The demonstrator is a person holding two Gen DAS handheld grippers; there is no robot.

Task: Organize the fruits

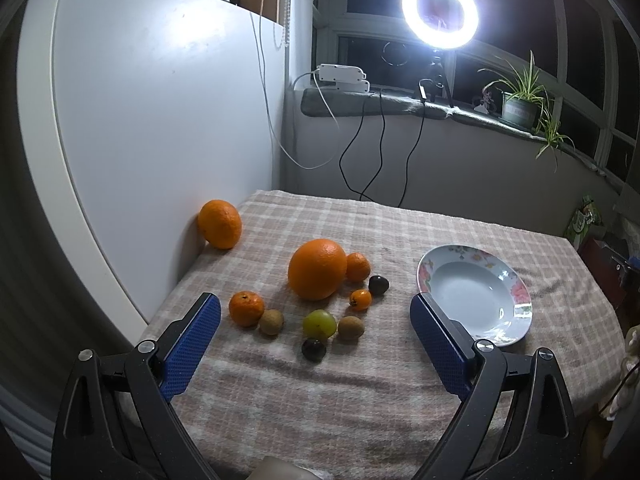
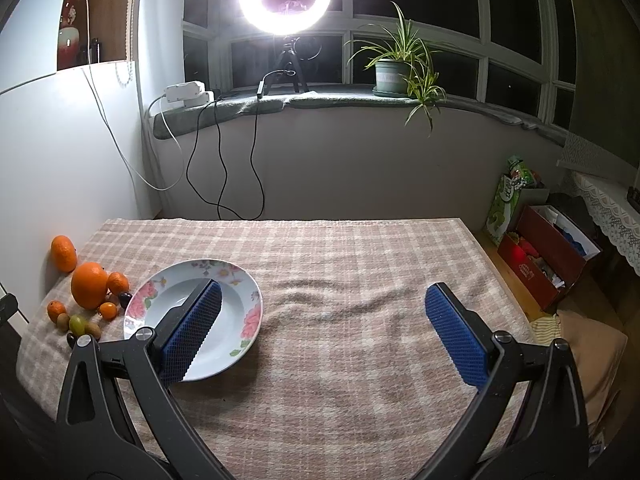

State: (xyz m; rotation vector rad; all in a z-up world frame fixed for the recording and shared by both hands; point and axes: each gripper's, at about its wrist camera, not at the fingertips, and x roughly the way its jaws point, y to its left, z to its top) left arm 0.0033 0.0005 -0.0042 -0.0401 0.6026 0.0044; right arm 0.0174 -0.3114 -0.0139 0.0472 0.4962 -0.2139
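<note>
Fruits scattered on checked cloth left of the empty plate. Both grippers' jaws apart, holding nothing. Big orange — likely heavy, firm, rolls; grip across its widest middle.

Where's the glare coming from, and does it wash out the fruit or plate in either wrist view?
Left wrist view: the ring light blooms at top right, with a soft reflection on the white panel; the fruit stays readable, and the plate shows one small glint on its rim. Right wrist view: the same light blows out top centre, but the plate and tablecloth are evenly lit. Fisheye curvature bends the edges in both.
</note>
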